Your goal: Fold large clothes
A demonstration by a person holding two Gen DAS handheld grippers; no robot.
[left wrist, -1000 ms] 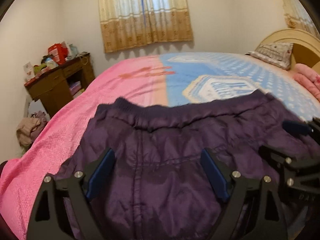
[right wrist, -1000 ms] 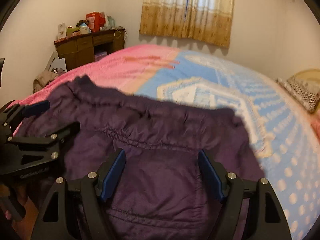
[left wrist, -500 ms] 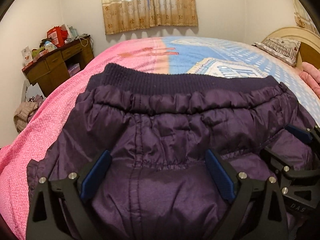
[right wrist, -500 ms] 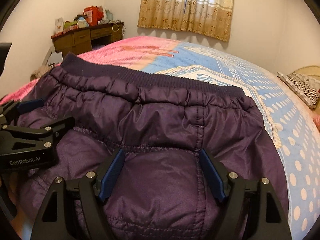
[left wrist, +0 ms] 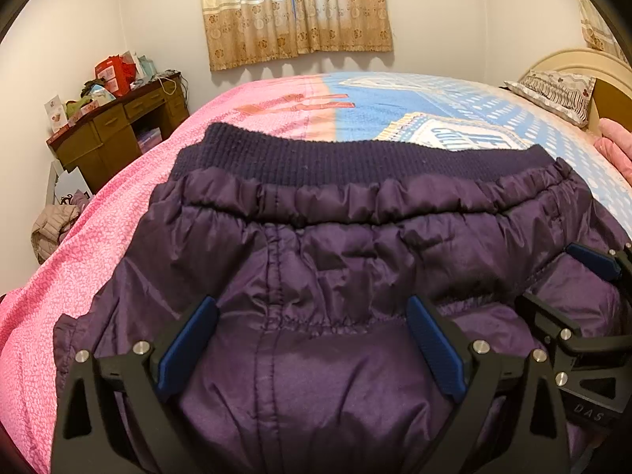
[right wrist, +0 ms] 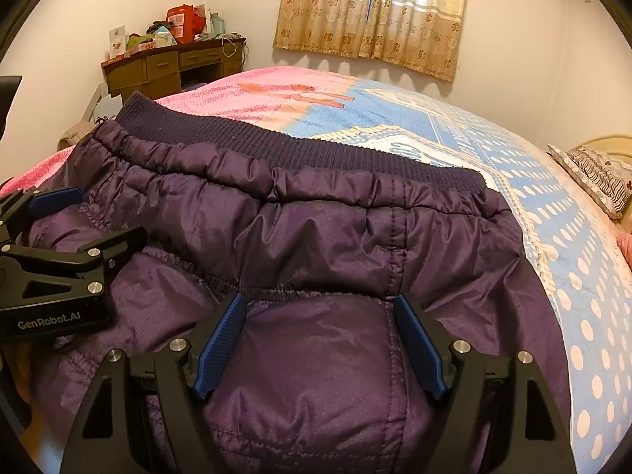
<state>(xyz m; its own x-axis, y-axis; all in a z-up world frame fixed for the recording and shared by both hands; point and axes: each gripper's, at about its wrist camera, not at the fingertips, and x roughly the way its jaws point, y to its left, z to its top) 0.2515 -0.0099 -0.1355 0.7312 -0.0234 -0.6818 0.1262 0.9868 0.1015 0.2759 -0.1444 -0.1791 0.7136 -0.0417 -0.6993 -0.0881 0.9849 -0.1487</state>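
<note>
Purple jacket (left wrist: 335, 260) lies folded on the bed (left wrist: 118, 213), ribbed hem at the far edge. Left gripper (left wrist: 312, 339), fingers just opened wide, and right gripper (right wrist: 320, 335) stand released. Soft, puffy, likely slippery; best grasped at seams.

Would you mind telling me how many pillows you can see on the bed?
1: a patterned pillow lies at the head of the bed, against the headboard, on the blue side. Others may be hidden beyond the frame edge.

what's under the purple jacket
The jacket lies on the bed cover, pink on one side, blue on the other. What the jacket covers cannot be seen.
</note>
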